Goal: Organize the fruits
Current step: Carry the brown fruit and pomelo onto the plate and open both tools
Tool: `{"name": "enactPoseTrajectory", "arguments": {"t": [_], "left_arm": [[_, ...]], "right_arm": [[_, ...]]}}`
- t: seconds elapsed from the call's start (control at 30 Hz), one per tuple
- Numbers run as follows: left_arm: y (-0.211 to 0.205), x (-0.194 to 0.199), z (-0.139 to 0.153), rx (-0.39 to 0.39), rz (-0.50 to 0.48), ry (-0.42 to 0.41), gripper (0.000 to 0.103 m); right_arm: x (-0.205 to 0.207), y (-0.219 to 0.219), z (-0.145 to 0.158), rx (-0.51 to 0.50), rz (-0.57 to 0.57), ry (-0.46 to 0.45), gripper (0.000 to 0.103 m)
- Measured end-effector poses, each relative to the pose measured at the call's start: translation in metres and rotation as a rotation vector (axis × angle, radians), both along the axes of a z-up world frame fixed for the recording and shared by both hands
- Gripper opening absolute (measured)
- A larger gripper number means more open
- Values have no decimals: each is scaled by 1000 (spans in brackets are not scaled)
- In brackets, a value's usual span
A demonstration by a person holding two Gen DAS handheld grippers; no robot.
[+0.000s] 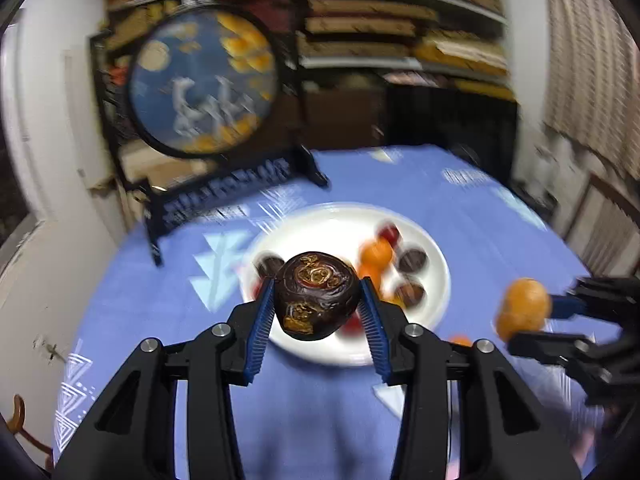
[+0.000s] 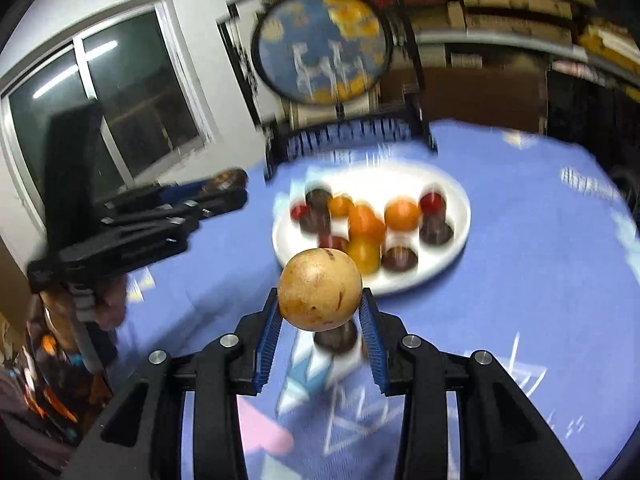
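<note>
Left gripper (image 1: 318,300) at lower centre is clamped on one dark brown fruit (image 1: 316,294), pads tight against both sides. Right gripper (image 2: 320,300) squeezes one tan round fruit (image 2: 319,289), also lower centre. One dark fruit (image 2: 335,338) lies on the blue tablecloth (image 2: 520,264) just below it. Beyond, mid-frame, the white plate (image 2: 448,240) carries a blurred heap: roughly four orange, four dark, three red. Farther back, one round painted screen (image 2: 322,46) stands, top centre.
</note>
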State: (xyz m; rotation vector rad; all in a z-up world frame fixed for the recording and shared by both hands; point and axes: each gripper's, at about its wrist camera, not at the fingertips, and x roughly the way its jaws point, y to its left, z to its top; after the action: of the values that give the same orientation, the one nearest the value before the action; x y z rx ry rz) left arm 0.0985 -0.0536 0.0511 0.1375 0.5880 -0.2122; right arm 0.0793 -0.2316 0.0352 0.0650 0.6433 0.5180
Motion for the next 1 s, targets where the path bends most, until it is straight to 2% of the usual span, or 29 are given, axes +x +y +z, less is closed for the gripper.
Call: {"name": "enactPoseTrajectory", "arguments": {"t": [0.17,0.3,0.43,0.57,0.67,1.0], "left_arm": [[-12,26,9,6,70,-36,41],[-16,52,3,-26,87,-9,41],[-16,72,-6,-35,110,-4,41],[-8,80,-22,-62,141,-6,41],[-9,91,-37,-29,146,36,41],[-11,97,-54,29,167,32,41]], "right_arm": [[18,3,28,22,-19,-83,39],[39,6,33,40,-27,-94,39],[62,15,29,31,-31,-89,39],[79,24,28,-22,-52,-118,39],[90,32,27,-68,-65,-149,39],[114,33,1,-54,-69,-102,39]]}}
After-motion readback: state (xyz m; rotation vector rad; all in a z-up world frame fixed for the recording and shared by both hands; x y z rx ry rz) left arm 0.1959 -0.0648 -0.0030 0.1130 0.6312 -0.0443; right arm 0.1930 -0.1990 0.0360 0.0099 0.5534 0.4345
